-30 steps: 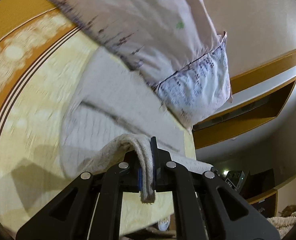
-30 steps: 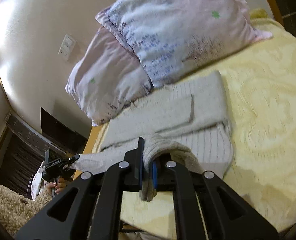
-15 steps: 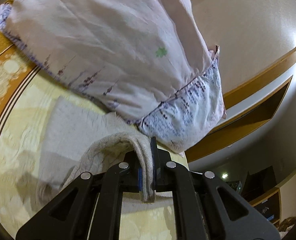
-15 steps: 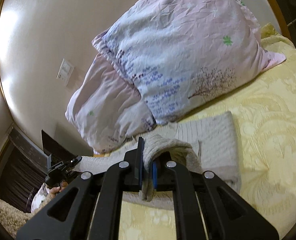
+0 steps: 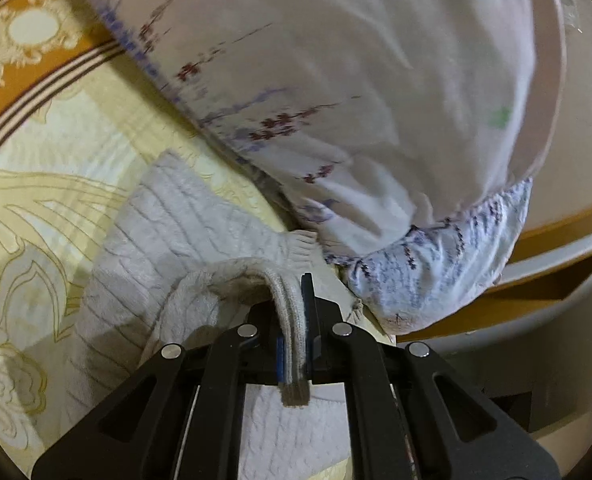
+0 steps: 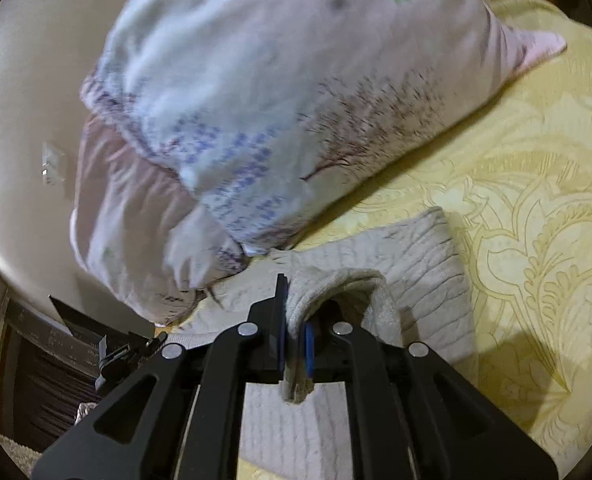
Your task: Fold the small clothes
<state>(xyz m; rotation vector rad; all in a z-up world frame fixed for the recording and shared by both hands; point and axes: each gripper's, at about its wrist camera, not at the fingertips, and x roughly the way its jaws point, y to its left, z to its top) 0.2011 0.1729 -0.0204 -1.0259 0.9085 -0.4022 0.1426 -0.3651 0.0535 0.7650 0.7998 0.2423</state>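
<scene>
A yellow bed cover [image 6: 536, 208] with swirly shapes lies under me, and two big flowery pillows [image 5: 356, 92] lean on the wall behind. My left claw [image 5: 296, 320] is pinched tight on the edge of a grey knit sweater [image 5: 168, 232]. My right claw [image 6: 294, 320] is pinched tight on another bit of that edge. The rest of the sweater lies flat on the bed cover, right beside the pillows

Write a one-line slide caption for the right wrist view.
Right gripper clamps a folded edge of the grey knit sweater on the yellow bedspread, just short of the floral pillow.
</scene>
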